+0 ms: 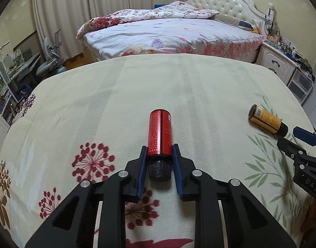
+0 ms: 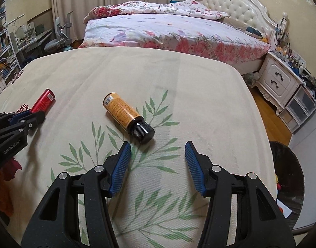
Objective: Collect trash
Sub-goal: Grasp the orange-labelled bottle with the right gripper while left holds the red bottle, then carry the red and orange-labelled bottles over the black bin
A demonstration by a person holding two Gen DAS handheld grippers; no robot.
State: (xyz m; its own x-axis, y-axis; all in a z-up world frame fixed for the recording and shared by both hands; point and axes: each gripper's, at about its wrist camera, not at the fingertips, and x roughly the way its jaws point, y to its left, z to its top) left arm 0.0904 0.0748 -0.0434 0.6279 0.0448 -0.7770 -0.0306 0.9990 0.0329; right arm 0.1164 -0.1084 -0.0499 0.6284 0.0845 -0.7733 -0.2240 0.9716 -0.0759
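Your left gripper (image 1: 159,155) clamps red bottle (image 1: 160,134) at base of label, black cap toward you, bottle lying on floral cloth (image 1: 178,82). Your right gripper (image 2: 158,153) empty, jaws spread, orange bottle (image 2: 124,113) lying just ahead, untouched. Black trash bin (image 2: 290,177) sits at right past cloth edge. Judged: task early; neither bottle binned yet. Carry red one over, then grab orange.

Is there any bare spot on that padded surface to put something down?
Yes: the far half of the cream cover, beyond the red bottle and yellow bottle. The near part is crowded with both bottles and grippers.
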